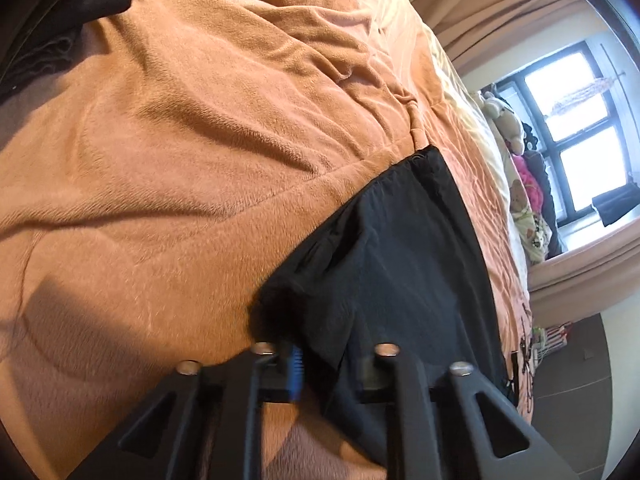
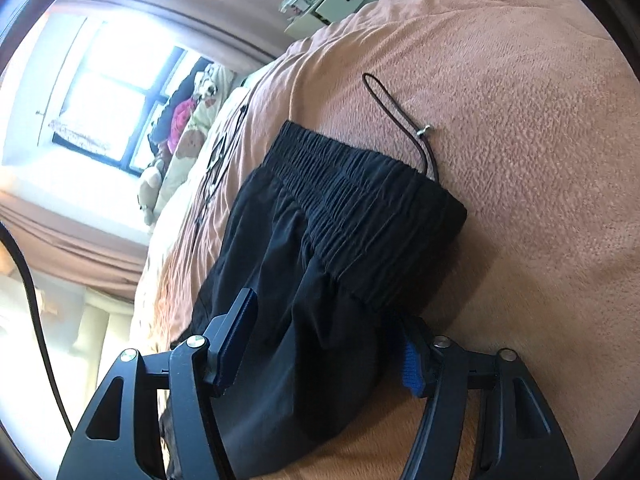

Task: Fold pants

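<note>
Black pants [image 2: 332, 264] lie on the orange blanket [image 2: 520, 120], partly folded. Left gripper [image 1: 320, 360] is pinched on a fabric edge; right gripper [image 2: 328, 344] straddles the cloth half-wide, pads clear. Material judged light, limp, slippery; grip the gathered waistband [image 2: 360, 208].

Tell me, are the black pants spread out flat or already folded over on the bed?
Folded over at least once: the black pants lie in doubled layers on the orange blanket, with two runs of elastic waistband stacked one on another.
</note>
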